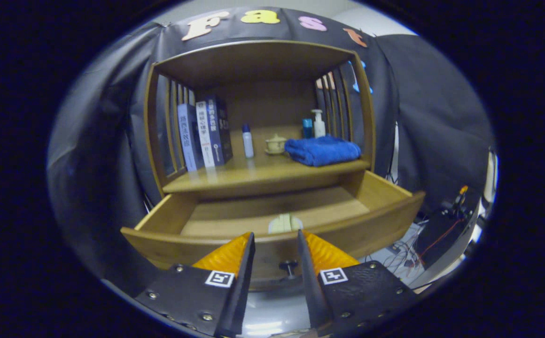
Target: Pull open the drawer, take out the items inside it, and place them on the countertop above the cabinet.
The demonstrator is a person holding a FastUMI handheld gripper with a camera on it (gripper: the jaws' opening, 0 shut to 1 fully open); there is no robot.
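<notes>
The wooden drawer (385, 220) of the cabinet stands pulled out toward me. A small pale item (284, 223) lies on its floor close behind the front panel. The drawer's dark knob (288, 267) shows on the front panel, between my fingers. My gripper (276, 238) hangs open just in front of the drawer's front edge, holding nothing, its tips level with the panel's top rim. Above the drawer is the wooden countertop (253, 176).
On the countertop stand several books (204, 134) at the left, a small white bottle (247, 141), a little lidded cup (276, 144), a folded blue towel (322, 150) and a pump bottle (318, 123). Slatted sides and a top board enclose it. Cables and equipment (446, 225) lie right of the cabinet.
</notes>
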